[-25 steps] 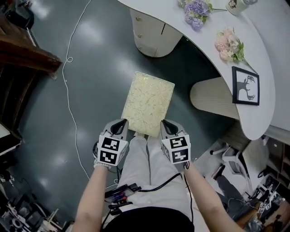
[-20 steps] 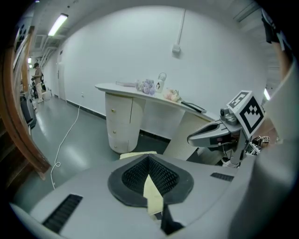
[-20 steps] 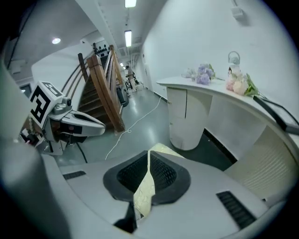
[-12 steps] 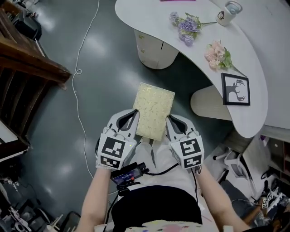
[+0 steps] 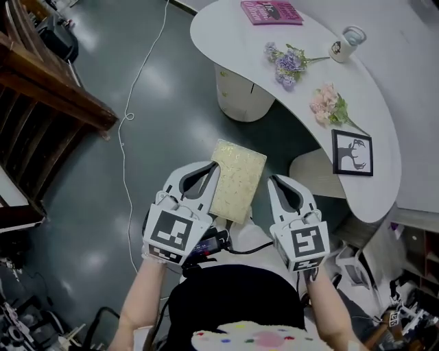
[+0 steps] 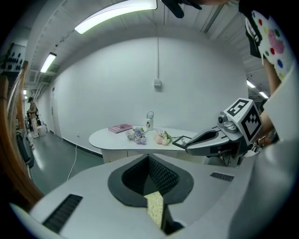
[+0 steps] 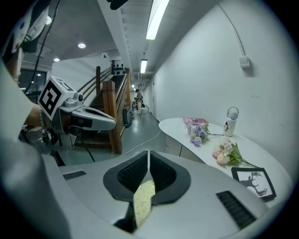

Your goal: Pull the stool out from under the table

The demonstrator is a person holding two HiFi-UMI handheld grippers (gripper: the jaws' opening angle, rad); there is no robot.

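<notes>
- Both grippers, left gripper (image 5: 208,170) and right gripper (image 5: 278,181), hover with jaws closed, holding nothing.
- Cushioned stool (image 5: 236,179) stands on open floor, clear of the table (image 5: 226,33); pulling looks done.

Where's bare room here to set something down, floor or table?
Free: dark grey floor between the cream cushioned stool and the white cable; white curved table left of the pink book. Crowded: purple flowers through black-framed picture.

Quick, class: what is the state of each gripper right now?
Left gripper: closed, holding nothing.
Right gripper: closed, holding nothing.
</notes>
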